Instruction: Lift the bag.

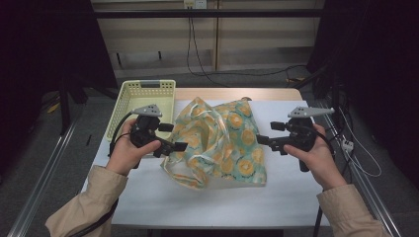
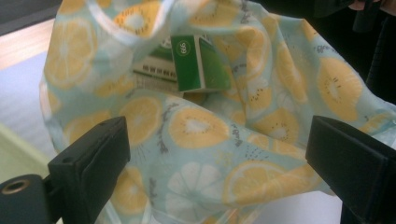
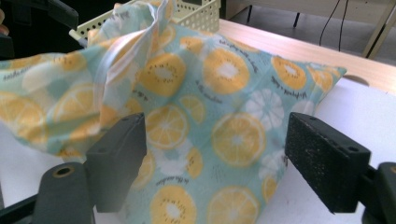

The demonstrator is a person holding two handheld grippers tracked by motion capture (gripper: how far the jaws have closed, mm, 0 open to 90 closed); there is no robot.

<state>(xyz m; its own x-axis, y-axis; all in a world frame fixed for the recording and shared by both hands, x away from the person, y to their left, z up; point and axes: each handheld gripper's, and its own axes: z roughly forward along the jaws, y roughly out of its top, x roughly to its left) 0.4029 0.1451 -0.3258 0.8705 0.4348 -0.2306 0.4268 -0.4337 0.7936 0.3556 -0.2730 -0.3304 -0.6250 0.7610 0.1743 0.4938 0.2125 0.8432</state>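
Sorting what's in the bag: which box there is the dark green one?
The upright box at the bag's mouth; the other box behind is pale with printed text.

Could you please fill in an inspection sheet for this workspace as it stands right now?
Surface: white table, wooden strip at the far edge.
Job's things: fruit-print bag lies crumpled mid-table; a green box shows in its mouth.
Clutter: yellow basket at the far left corner, contents not visible.
Grippers: left gripper open at the bag's left edge; right gripper open at its right edge; neither grips it.
Cables: black cable trails from the left gripper; wires hang behind the table.
Surroundings: dark curtains, grey floor.
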